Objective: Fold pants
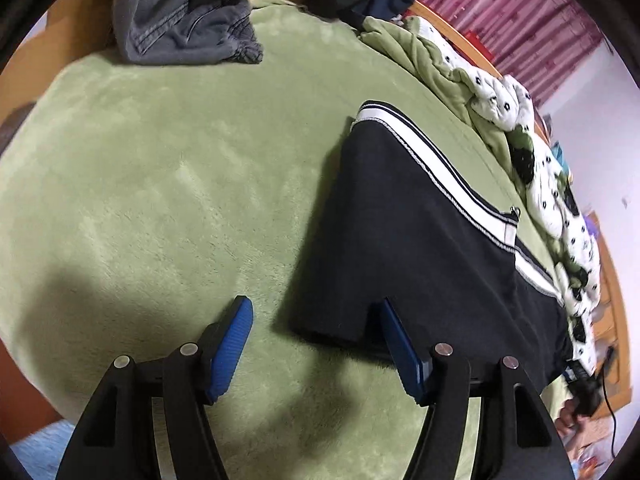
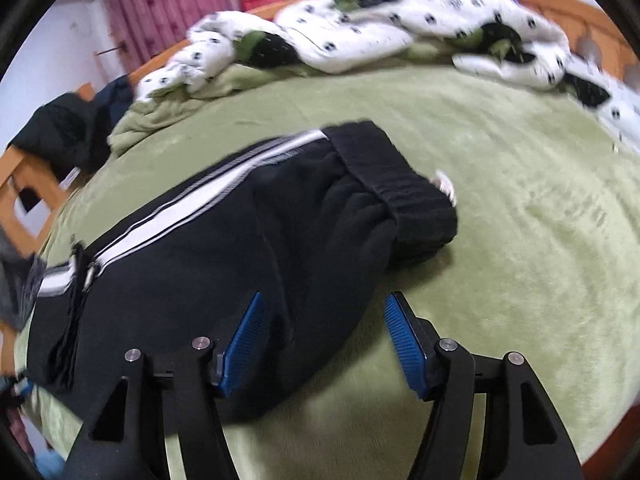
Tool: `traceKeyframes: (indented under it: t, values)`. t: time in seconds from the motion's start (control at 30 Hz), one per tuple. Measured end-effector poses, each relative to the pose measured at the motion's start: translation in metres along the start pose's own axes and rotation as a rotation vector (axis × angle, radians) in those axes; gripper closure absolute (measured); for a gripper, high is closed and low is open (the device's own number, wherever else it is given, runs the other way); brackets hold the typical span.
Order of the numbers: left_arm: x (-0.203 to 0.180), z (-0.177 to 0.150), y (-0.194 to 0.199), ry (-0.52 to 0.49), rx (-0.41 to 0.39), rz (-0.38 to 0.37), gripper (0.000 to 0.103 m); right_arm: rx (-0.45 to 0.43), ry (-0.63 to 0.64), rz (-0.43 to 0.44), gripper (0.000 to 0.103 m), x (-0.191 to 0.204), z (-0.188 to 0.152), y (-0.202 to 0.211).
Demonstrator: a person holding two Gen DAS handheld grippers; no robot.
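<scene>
I see the black pants (image 1: 420, 240) lying folded on the green blanket (image 1: 180, 200), with the white side stripe (image 1: 452, 184) running along their far edge; from my left gripper (image 1: 316, 344) they sit at about one o'clock, and its blue pads (image 1: 232, 344) stand apart with only blanket between them, the right-hand pad just at the cloth's near edge; my right gripper (image 2: 324, 344) is spread too, its left pad over the dark fabric and its right pad over bare blanket, nothing pinched; the elastic waistband (image 2: 396, 184) lies at twelve o'clock from it; a white patterned quilt (image 2: 360, 44) is bunched along the far side at twelve; grey jeans (image 1: 180, 16) lie at eleven o'clock in the left view.
</scene>
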State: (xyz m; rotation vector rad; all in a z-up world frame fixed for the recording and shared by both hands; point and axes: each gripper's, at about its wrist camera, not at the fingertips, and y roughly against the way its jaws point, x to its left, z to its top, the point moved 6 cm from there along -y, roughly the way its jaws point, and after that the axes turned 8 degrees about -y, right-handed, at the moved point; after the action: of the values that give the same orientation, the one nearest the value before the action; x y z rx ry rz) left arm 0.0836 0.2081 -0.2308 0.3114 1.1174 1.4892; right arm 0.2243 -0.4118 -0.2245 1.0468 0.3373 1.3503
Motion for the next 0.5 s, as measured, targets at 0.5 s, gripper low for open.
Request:
traceKeyframes:
  t: [0.5]
  values:
    - [-0.014, -0.001, -0.013, -0.005, -0.039, -0.034, 0.041, -0.106, 0.06, -0.049, 0.068, 0.005, -0.001, 0.023]
